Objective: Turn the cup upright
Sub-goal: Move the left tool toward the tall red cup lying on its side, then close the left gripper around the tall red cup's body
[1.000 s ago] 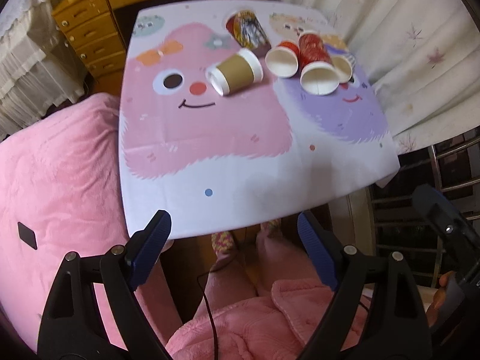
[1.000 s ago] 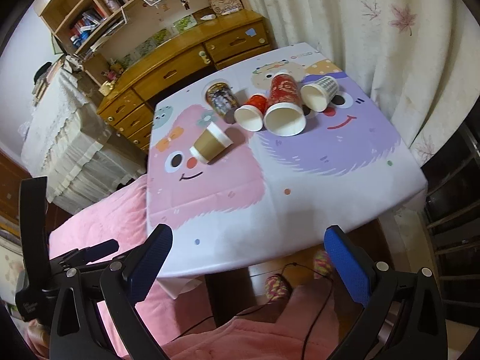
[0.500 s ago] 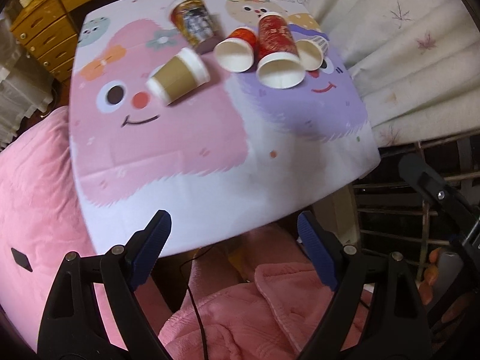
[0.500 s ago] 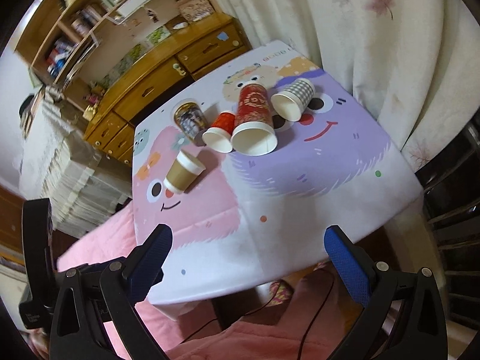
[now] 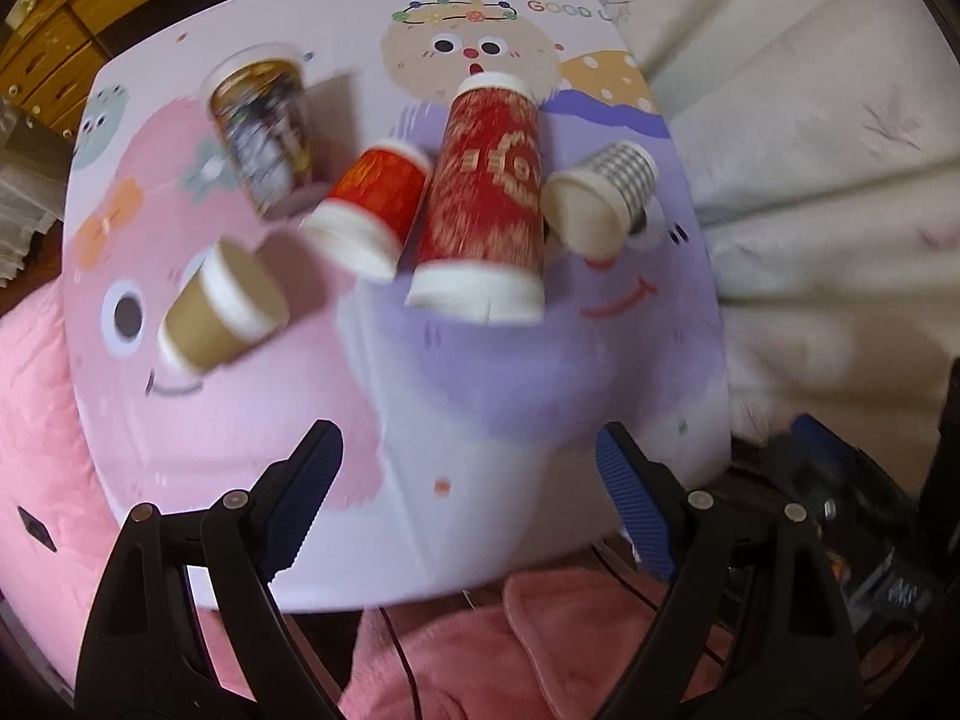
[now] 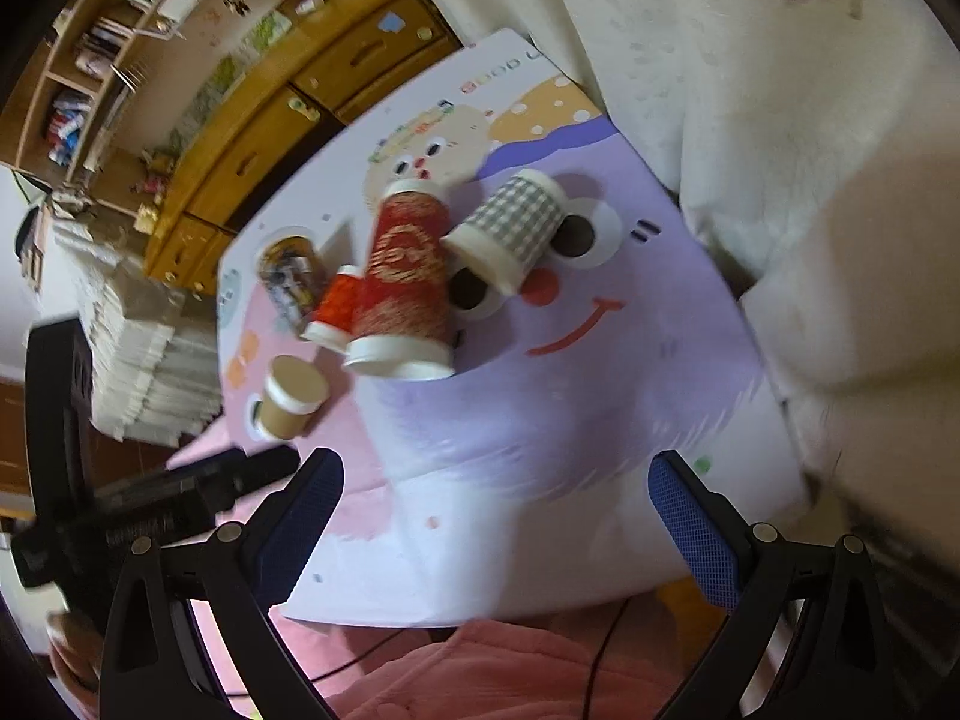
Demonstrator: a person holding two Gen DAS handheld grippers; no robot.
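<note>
I am holding the left gripper (image 5: 465, 483) with its blue-padded fingers (image 5: 303, 483) spread wide and gripping nothing, hovering over the near edge of the table (image 5: 492, 516). The right gripper (image 6: 495, 525) is likewise gaping, nothing between its fingers (image 6: 690, 525).

Beyond them, the table is wearing a cartoon cloth of pink and purple smiling faces. Five cups are lying on their sides on its far half: one brown paper cup (image 5: 222, 309) apart on the left, one clear printed cup (image 5: 264, 132), one short red cup (image 5: 369, 204) touching one tall red cup (image 5: 483, 207), and one grey checked cup (image 5: 603, 198) just beside that. All are well apart from both grippers.

A pink blanket (image 5: 36, 420) is spreading to the left, a pale leaf-printed curtain (image 5: 810, 120) is hanging on the right, and wooden drawers (image 6: 288, 120) with one bookshelf (image 6: 102, 42) are standing behind. Both views are blurring.
</note>
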